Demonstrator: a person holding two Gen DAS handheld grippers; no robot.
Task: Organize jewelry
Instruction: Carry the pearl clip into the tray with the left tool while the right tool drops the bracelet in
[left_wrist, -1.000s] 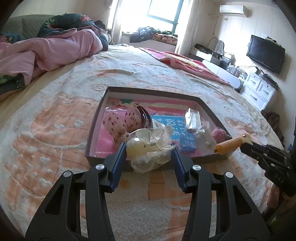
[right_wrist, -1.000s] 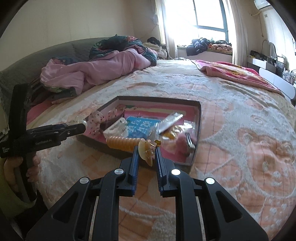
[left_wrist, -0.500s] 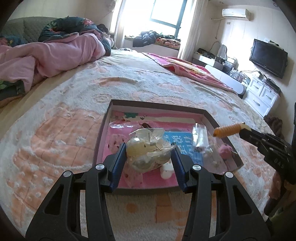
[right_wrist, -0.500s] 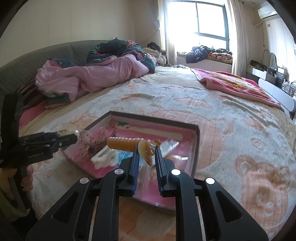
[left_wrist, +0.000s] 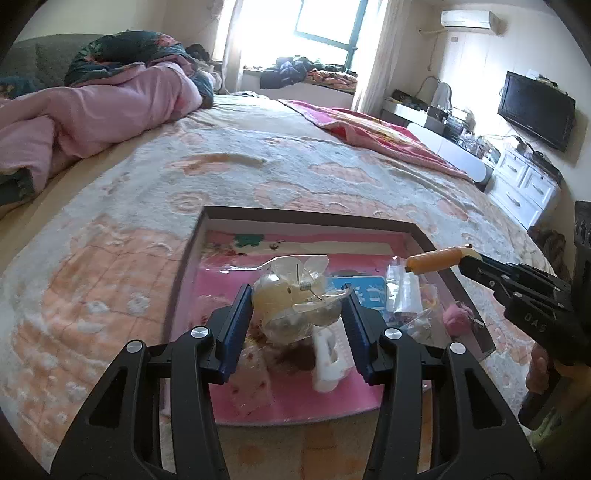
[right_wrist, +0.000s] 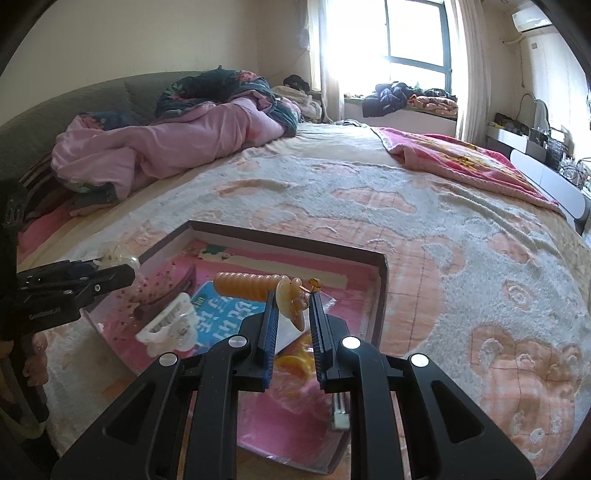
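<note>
A shallow brown box (left_wrist: 199, 236) with a pink floor lies on the bed; it also shows in the right wrist view (right_wrist: 382, 295). My left gripper (left_wrist: 298, 295) is shut on a clear yellowish flower-shaped hair clip (left_wrist: 295, 295) and holds it above the box. My right gripper (right_wrist: 291, 306) is shut on an orange ribbed hair clip (right_wrist: 247, 285), also above the box; the clip shows at the right of the left wrist view (left_wrist: 436, 258). In the box lie a white claw clip (right_wrist: 170, 328), a blue card (right_wrist: 221, 314), small plastic bags (left_wrist: 402, 295) and a pink pompom (left_wrist: 456, 319).
The box sits on a fluffy peach and white blanket (right_wrist: 461, 258). A pink duvet (right_wrist: 155, 147) is heaped at the far left. A red blanket (right_wrist: 454, 158) lies at the far right. A white dresser and a TV (left_wrist: 535, 107) stand beyond the bed's right edge.
Both grippers have risen and moved forward over the box, each still holding its clip. The box now sits lower and closer in both views.
</note>
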